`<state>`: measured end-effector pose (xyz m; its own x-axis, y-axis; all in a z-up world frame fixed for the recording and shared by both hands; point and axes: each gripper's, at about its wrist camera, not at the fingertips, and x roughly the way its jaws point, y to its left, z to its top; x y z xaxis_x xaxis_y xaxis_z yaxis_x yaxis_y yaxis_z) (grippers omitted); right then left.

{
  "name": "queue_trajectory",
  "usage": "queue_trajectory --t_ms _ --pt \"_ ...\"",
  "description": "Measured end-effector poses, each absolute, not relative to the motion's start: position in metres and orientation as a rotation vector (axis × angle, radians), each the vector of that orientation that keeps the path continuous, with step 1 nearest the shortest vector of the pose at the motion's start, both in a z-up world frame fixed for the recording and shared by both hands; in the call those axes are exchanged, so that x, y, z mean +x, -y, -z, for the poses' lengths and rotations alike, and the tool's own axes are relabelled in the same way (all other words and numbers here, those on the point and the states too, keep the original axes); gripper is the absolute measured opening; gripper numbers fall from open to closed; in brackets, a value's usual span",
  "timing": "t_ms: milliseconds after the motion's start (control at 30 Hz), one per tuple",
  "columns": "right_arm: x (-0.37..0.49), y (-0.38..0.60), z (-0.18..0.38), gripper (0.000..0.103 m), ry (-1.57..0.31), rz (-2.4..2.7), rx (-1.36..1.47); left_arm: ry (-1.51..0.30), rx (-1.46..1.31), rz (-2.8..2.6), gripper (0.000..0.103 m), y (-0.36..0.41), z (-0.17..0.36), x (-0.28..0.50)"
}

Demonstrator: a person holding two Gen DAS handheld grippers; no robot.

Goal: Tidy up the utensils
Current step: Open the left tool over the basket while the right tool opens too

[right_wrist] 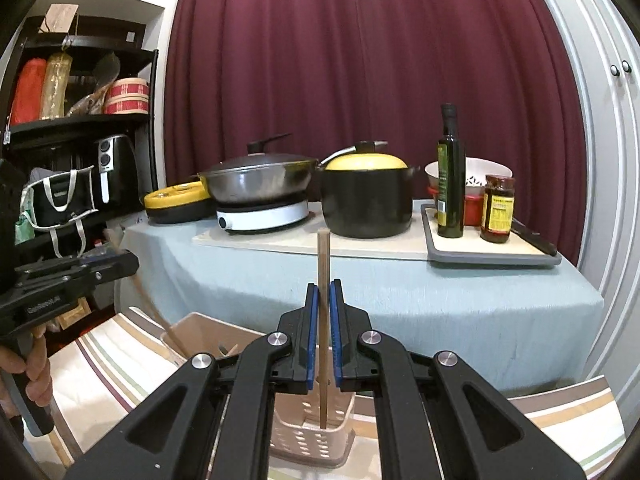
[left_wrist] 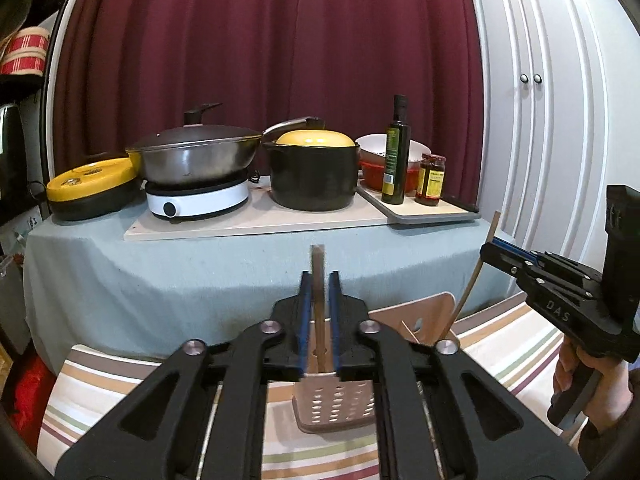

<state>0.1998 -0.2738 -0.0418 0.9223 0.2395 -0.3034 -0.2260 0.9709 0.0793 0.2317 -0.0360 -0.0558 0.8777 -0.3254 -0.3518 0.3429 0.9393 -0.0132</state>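
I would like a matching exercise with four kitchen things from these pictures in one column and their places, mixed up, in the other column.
Things:
1. wok
2. oil bottle
3. yellow lid
4. chopstick

Places:
A. on the black pot
B. between the jaws of the right gripper, above the perforated utensil holder
C. on the white cooker
D. on the grey-rimmed board, beside the sauce jar

Pairs: 1-C, 2-D, 3-A, 4-B
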Motion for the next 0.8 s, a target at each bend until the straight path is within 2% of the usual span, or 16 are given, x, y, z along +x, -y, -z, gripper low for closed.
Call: queue_trajectory --t_ms 33,67,100,133,167,367,467,800 --pt "0.2 0.274 0.042 0.01 -0.321 -0.239 0.041 -0.354 0.051 0.349 0.026 0.036 0.056 0.23" --pt "0.2 0.274 0.043 0.022 -0.322 -0.239 0.039 -0.351 0.053 0.349 0.033 0.037 0.056 0.229" --pt "0.197 0.274 0.041 0.031 -0.315 -0.233 0.039 -0.347 0.056 0.347 0.036 0.037 0.056 0.227" --pt "0.194 0.274 0.04 0.046 -0.304 -0.225 0.037 -0.345 0.058 0.345 0.039 0.037 0.056 0.225" --pt "0.192 0.274 0.039 0.051 -0.294 -0.221 0.034 -0.344 0.058 0.345 0.042 0.037 0.055 0.224" --pt "0.175 0.276 0.023 0.066 -0.254 -0.192 0.008 -0.321 0.042 0.333 0.064 0.03 0.05 0.204" --pt "0.161 0.282 0.015 0.071 -0.237 -0.17 0.012 -0.311 0.046 0.329 0.067 0.027 0.048 0.191" --pt "0.104 0.294 0.023 0.071 -0.269 -0.146 0.004 -0.318 0.075 0.307 0.071 0.018 0.063 0.134"
